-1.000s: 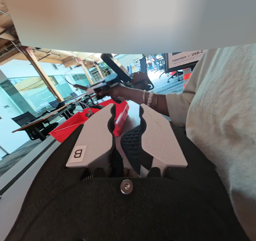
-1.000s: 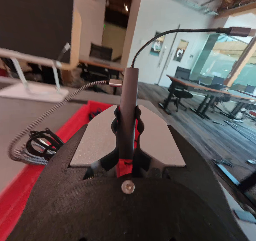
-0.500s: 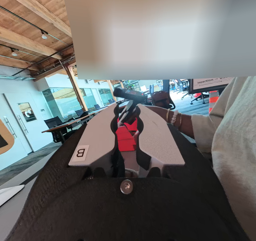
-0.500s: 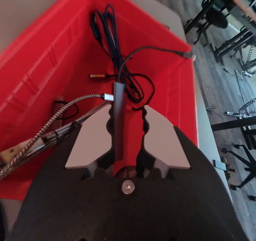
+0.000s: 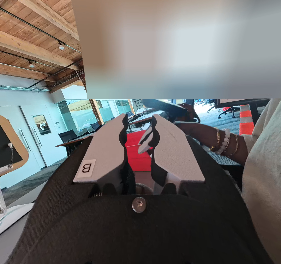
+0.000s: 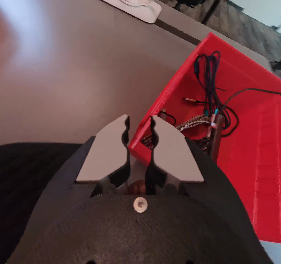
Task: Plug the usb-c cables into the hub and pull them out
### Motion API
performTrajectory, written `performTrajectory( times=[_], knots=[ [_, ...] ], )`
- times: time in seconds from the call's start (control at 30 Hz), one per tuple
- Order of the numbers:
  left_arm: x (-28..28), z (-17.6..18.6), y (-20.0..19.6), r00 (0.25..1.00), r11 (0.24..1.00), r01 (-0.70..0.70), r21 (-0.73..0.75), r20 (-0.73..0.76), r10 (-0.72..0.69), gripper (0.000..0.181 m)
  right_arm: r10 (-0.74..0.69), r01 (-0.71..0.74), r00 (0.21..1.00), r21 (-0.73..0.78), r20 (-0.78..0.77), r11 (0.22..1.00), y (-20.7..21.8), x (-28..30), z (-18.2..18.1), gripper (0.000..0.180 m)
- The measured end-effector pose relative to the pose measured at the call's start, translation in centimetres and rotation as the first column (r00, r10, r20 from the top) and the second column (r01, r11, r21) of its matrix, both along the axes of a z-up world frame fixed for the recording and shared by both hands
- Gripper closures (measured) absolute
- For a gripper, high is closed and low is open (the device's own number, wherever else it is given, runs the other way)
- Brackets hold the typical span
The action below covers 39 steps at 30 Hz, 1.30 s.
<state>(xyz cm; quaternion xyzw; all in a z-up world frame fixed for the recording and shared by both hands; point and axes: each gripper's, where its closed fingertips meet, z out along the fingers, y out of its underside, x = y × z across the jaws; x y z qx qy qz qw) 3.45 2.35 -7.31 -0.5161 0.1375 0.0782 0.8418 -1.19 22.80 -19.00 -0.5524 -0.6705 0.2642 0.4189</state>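
Note:
In the right wrist view my right gripper is open and empty, above the near left corner of the red bin. The dark grey hub lies inside the bin with a braided cable at its side. Dark cables and a gold-tipped plug lie farther back in the bin. In the left wrist view my left gripper is open and empty, held up in the air. Beyond it are the red bin and the right gripper, held in a hand.
The bin stands on a grey table. A white stand base sits at the table's far edge. A black mat lies at the near left. The person's forearm with bracelets and pale sleeve fill the right of the left wrist view. Some 25 centimetres of space lies between my two pairs of fingers.
The right gripper opened and let go of the hub, which now lies in the red bin with its braided cable; the gripper swung left. The left gripper tilted upward, still open.

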Motion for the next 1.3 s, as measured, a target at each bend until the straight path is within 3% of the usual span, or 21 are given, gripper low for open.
performTrajectory(
  times=[0.03, 0.13, 0.23, 0.43, 0.53, 0.67, 0.77, 0.97, 1.17, 1.3],
  knots=[
    [0.2, 0.3, -0.1, 1.000, 1.000, -0.004, -0.003, -0.004, 0.004, 0.151, -0.025, 0.026, 1.000, 0.047, -0.009, 0.999, 0.2, -0.4, -0.1, 0.165],
    [0.7, 1.2, -0.6, 0.999, 1.000, -0.018, -0.019, -0.043, 0.018, 0.151, -0.008, 0.008, 1.000, 0.138, 0.000, 0.990, -0.6, -1.6, -0.1, 0.164],
    [0.8, 2.6, -2.1, 0.992, 0.997, -0.069, -0.019, -0.105, 0.067, 0.151, 0.007, -0.005, 1.000, 0.113, -0.016, 0.994, -2.0, -3.1, 0.0, 0.163],
    [-1.7, 6.5, -8.2, 0.943, 0.956, -0.290, 0.040, -0.160, 0.292, 0.152, 0.061, -0.059, 0.998, 0.164, -0.009, 0.985, -5.8, -5.3, 0.0, 0.162],
    [-4.0, 8.0, -12.5, 0.868, 0.883, -0.464, 0.065, -0.164, 0.469, 0.151, 0.118, -0.116, 0.993, 0.156, -0.004, 0.981, -8.6, -6.6, 0.0, 0.162],
    [-7.5, 8.7, -19.0, 0.694, 0.707, -0.705, 0.048, -0.157, 0.703, 0.151, 0.198, -0.199, 0.980, 0.174, 0.020, 0.964, -12.8, -8.4, 0.1, 0.162],
    [-9.4, 8.1, -23.6, 0.584, 0.590, -0.807, 0.008, -0.140, 0.800, 0.148, 0.277, -0.277, 0.961, 0.176, 0.023, 0.945, -16.4, -9.9, 0.1, 0.161],
    [-11.2, 6.7, -30.5, 0.459, 0.457, -0.888, -0.052, -0.035, 0.888, 0.144, 0.408, -0.405, 0.913, 0.181, 0.022, 0.896, -23.0, -12.5, 0.2, 0.161],
    [-13.2, 4.1, -34.1, 0.342, 0.338, -0.922, -0.190, 0.015, 0.940, 0.143, 0.534, -0.526, 0.846, 0.145, -0.015, 0.838, -28.8, -14.4, 0.3, 0.161],
    [-15.1, 1.1, -35.4, 0.279, 0.275, -0.898, -0.343, 0.039, 0.959, 0.137, 0.567, -0.575, 0.809, -0.010, -0.157, 0.818, -31.2, -15.0, 1.1, 0.157]
  ],
)
